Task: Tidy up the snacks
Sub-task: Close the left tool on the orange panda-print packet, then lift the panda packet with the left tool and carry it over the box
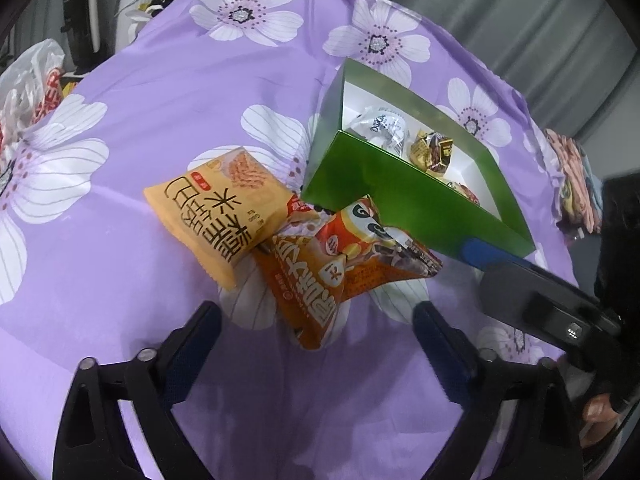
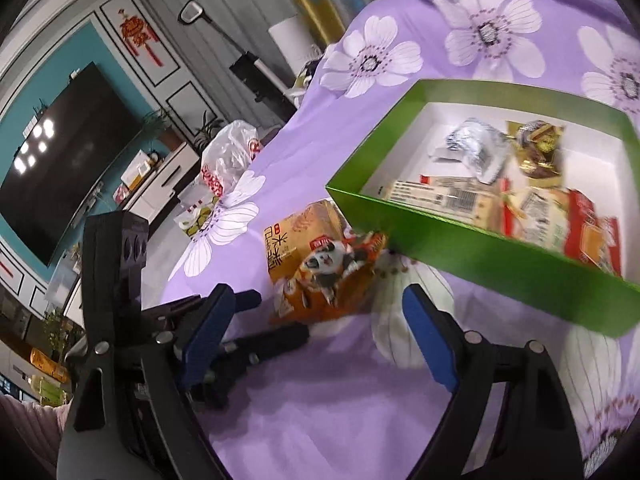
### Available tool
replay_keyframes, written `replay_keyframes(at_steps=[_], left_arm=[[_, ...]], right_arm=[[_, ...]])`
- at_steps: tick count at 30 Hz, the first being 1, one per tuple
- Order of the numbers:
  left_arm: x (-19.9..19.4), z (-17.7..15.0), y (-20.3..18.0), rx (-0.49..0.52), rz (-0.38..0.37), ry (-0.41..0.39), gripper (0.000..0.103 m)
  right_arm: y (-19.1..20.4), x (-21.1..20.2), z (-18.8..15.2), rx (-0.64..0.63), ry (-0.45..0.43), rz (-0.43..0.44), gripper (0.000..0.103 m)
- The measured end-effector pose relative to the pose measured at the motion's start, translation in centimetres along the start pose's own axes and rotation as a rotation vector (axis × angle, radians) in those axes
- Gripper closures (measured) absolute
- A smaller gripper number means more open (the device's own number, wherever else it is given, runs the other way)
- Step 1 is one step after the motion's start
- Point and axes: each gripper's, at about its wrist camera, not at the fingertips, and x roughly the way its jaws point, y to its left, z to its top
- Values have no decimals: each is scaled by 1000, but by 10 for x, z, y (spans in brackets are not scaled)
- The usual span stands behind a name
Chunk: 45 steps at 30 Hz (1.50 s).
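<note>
Left gripper (image 1: pixel 316 344): fingers spread wide, nothing pinched; lower tip of the orange snack packet (image 1: pixel 340 268) lies on the cloth between the fingertips, untouched. Pale orange packet (image 1: pixel 224 208): flat, beyond the left finger, overlapped by the orange one. Right gripper (image 2: pixel 320 320): fingers spread, empty, the orange packet just ahead of the gap. Green box (image 1: pixel 404 196): open, white-lined, several wrapped snacks inside, just beyond both packets. Purple flowered cloth (image 1: pixel 160 100): under everything
</note>
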Motion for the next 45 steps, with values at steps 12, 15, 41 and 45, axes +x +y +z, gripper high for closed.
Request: replay_keyframes(at_steps=[12, 15, 41, 45], left_arm=[[11, 8, 1, -6, -8, 3, 25], [12, 9, 2, -13, 5, -13, 40], [-11, -16, -33, 83, -79, -15, 55], [-18, -21, -53, 134, -96, -14, 55]], right_arm=[[-11, 60, 19, 16, 164, -3, 42], [-14, 65, 16, 18, 181, -3, 47], [-6, -6, -24, 37, 53, -22, 56], [-5, -27, -33, 51, 13, -42, 56]])
